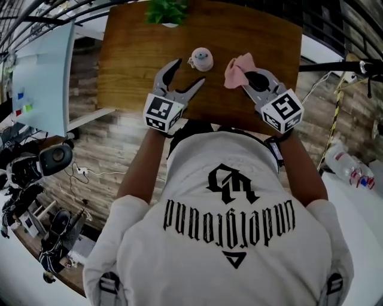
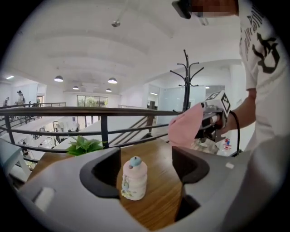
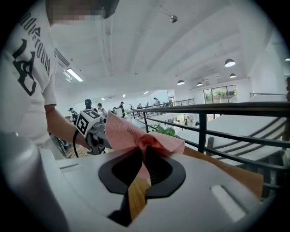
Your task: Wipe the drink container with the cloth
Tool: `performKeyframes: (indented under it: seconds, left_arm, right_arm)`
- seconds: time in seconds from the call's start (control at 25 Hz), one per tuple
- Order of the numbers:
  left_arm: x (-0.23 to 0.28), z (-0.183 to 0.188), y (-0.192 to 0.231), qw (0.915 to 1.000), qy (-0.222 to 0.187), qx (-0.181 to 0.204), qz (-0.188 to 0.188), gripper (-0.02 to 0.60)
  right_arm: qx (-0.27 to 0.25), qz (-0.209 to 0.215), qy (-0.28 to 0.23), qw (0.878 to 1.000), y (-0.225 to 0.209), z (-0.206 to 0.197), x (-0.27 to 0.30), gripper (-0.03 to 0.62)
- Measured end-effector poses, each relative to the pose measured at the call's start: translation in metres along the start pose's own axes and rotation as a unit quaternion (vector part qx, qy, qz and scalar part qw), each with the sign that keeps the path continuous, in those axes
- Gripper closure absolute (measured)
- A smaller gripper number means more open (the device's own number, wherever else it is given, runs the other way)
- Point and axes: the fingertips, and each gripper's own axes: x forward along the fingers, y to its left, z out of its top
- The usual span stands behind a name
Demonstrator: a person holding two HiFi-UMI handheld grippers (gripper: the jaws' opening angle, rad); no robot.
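Observation:
A small cream drink container point(image 1: 201, 59) with a pale blue knob on its lid stands upright on the wooden table point(image 1: 131, 66). My left gripper point(image 1: 187, 73) is open just in front of it; in the left gripper view the container point(image 2: 134, 178) shows between the spread jaws, untouched. My right gripper point(image 1: 246, 76) is shut on a pink cloth point(image 1: 237, 69), held above the table to the right of the container. The cloth point(image 3: 136, 135) bunches out of the shut jaws in the right gripper view and shows beyond the left jaws as the cloth point(image 2: 186, 126).
A green potted plant point(image 1: 167, 12) sits at the table's far edge, behind the container. A black metal railing point(image 2: 104, 124) runs past the table. A whiteboard point(image 1: 42, 77) stands to the left, and camera gear point(image 1: 36, 164) lies on the floor below it.

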Motion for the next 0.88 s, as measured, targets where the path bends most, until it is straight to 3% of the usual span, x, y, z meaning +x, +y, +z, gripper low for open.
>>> performKeyframes:
  seconds: [0.36, 0.68, 0.88]
  left_arm:
    - [-0.041, 0.056, -0.059, 0.9980, -0.044, 0.017, 0.041, 0.195]
    - [-0.098, 0.095, -0.111, 0.9925, -0.076, 0.014, 0.094, 0.382]
    - [-0.134, 0.097, -0.121, 0.9920, -0.079, 0.012, 0.098, 0.445]
  right_arm:
    - [-0.049, 0.031, -0.040, 0.997, 0.029, 0.039, -0.044, 0.568]
    - [-0.092, 0.087, -0.054, 0.990, 0.070, 0.058, -0.074, 0.568]
    - [-0.096, 0.101, -0.065, 0.988, 0.098, 0.068, -0.082, 0.568]
